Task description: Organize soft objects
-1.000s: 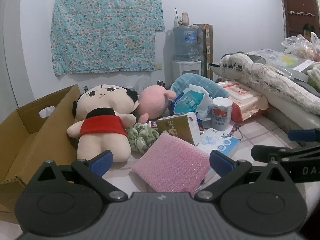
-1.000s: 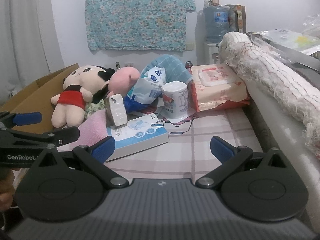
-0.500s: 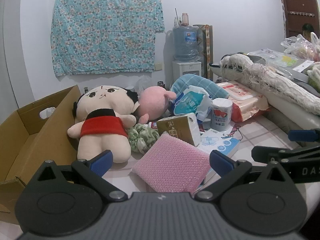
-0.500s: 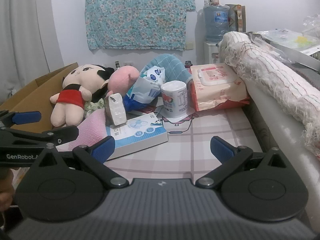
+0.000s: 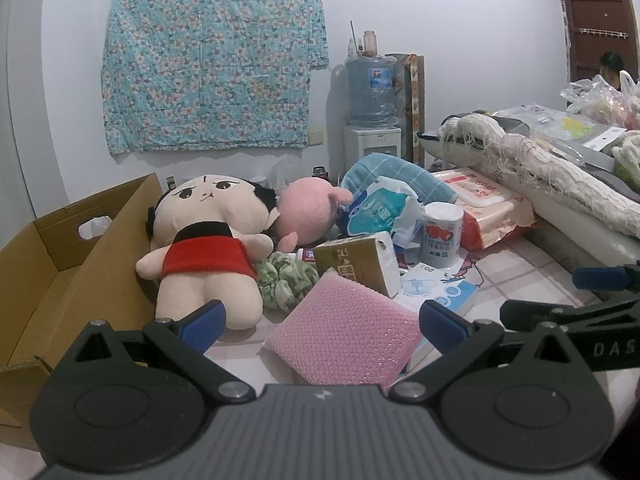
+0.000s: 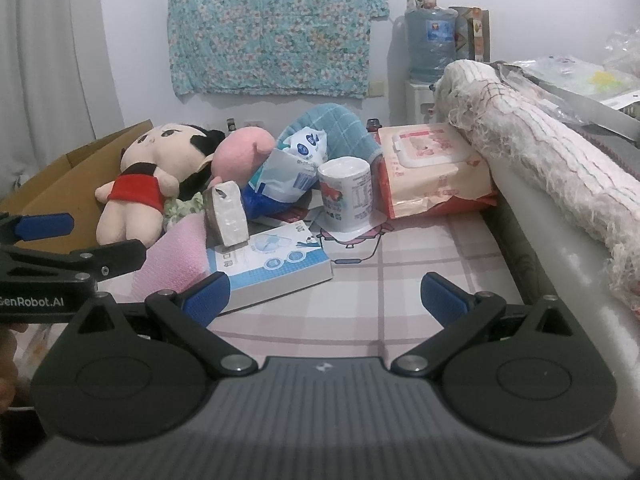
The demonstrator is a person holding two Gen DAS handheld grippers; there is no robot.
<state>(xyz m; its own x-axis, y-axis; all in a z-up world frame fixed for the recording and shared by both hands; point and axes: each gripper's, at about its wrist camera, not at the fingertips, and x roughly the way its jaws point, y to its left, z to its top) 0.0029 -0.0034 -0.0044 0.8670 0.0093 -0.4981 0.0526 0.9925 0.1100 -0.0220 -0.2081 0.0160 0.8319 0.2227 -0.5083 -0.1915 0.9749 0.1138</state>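
Approach step, nothing grasped: left gripper (image 5: pixel 320 322) and right gripper (image 6: pixel 325 295) both spread wide and empty, pink sponge (image 5: pixel 344 334) lying just ahead of left one beside plush doll (image 5: pixel 208 256), cardboard box (image 5: pixel 60 264) at left, so next move likely closing on sponge.

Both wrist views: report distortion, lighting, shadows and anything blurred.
Left wrist view: strong fisheye bend, dark vignette at the corners, soft even indoor light; the water bottle casts a faint shadow on the wall; the doll and pink sponge are sharp. Right wrist view: the same curvature, the curtain bowing at the edge; the wet wipes pack is sharp, its small print unreadable; no glare.
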